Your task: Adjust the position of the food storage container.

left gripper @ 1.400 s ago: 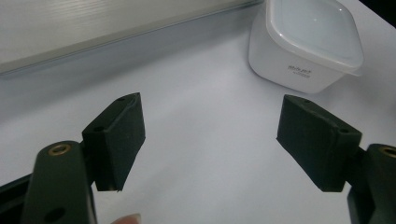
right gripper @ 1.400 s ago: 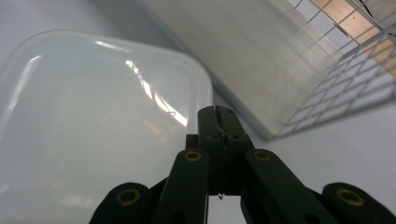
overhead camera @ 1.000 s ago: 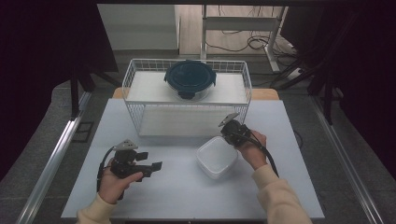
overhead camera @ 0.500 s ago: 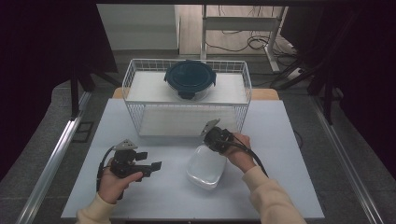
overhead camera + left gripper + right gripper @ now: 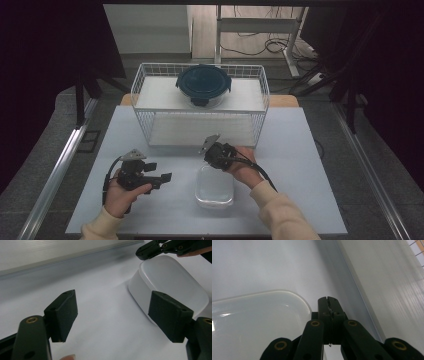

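A translucent plastic container (image 5: 215, 186) lies upside down on the white tabletop (image 5: 310, 165), near the front edge and between the person's two hands. The right gripper (image 5: 212, 156), jaws pressed fully together and holding nothing, rests at the container's far rim. The left gripper (image 5: 162, 177) hovers well to the side, jaws spread wide and empty, pointing toward the container. Behind, a white wire basket (image 5: 150, 107) carries a dark-lidded glass bowl (image 5: 202, 86).
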